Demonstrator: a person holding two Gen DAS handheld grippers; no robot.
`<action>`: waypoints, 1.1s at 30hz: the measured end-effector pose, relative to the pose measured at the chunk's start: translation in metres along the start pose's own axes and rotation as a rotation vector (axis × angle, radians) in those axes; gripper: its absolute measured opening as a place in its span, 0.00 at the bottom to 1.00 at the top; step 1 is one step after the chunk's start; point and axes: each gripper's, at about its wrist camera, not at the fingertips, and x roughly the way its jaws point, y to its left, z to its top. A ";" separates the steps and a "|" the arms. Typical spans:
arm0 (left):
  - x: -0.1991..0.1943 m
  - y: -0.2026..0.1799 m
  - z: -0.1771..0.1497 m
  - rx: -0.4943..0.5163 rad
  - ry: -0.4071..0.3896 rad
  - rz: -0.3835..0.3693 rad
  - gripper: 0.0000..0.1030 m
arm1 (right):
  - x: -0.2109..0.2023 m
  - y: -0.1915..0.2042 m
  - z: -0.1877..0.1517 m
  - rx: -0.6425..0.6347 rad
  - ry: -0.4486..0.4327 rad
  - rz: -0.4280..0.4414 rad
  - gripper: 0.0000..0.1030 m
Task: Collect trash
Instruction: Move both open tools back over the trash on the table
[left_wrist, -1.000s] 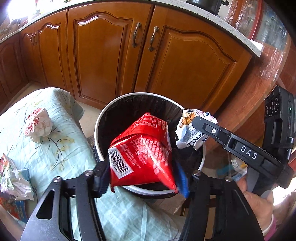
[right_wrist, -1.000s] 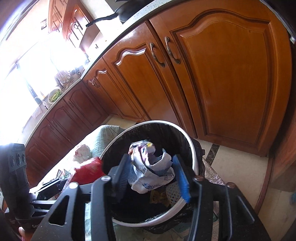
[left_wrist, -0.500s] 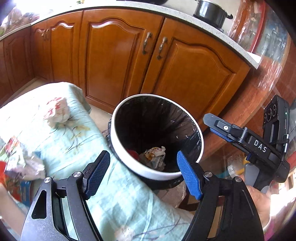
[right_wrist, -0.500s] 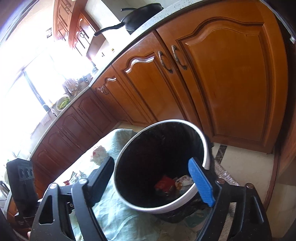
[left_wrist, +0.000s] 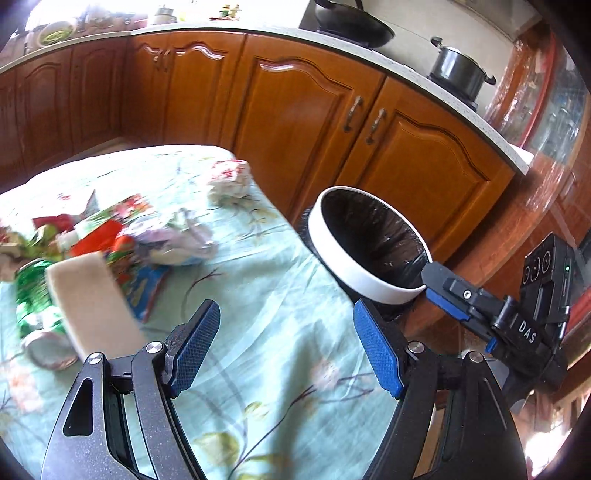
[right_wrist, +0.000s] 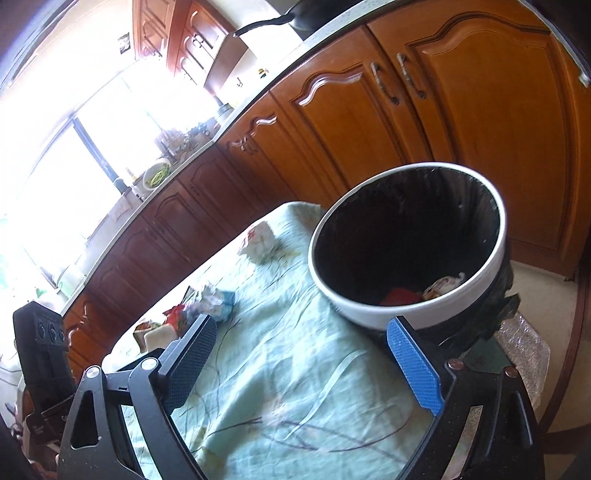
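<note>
A white-rimmed trash bin (left_wrist: 369, 284) with a black liner stands beside the table's right edge; in the right wrist view the bin (right_wrist: 373, 314) holds a red packet (right_wrist: 400, 295) and a white wrapper (right_wrist: 443, 284). My left gripper (left_wrist: 284, 347) is open and empty above the green tablecloth. My right gripper (right_wrist: 306, 365) is open and empty in front of the bin. Trash lies on the table's left: a crumpled floral wrapper (left_wrist: 229, 177), a pile of packets (left_wrist: 147, 240), a green can (left_wrist: 33, 295) and a beige sponge (left_wrist: 92, 306).
The table carries a pale green floral cloth (left_wrist: 280, 406). Wooden kitchen cabinets (left_wrist: 314, 110) run behind the table and bin. A pot (left_wrist: 458, 70) and a pan stand on the counter. The right gripper's body (left_wrist: 517, 325) shows at the right of the left wrist view.
Both grippers let go of their trash, the red packet and the white wrapper, into the bin a second ago. Both have since swung left, away from the bin and over the table.
</note>
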 end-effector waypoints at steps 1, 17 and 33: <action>-0.005 0.005 -0.002 -0.009 -0.007 0.007 0.74 | 0.001 0.004 -0.002 -0.006 0.005 0.003 0.92; -0.052 0.077 -0.028 -0.140 -0.058 0.103 0.74 | 0.026 0.058 -0.026 -0.111 0.080 0.051 0.92; -0.058 0.110 -0.015 -0.180 -0.041 0.165 0.74 | 0.072 0.094 -0.008 -0.190 0.138 0.110 0.92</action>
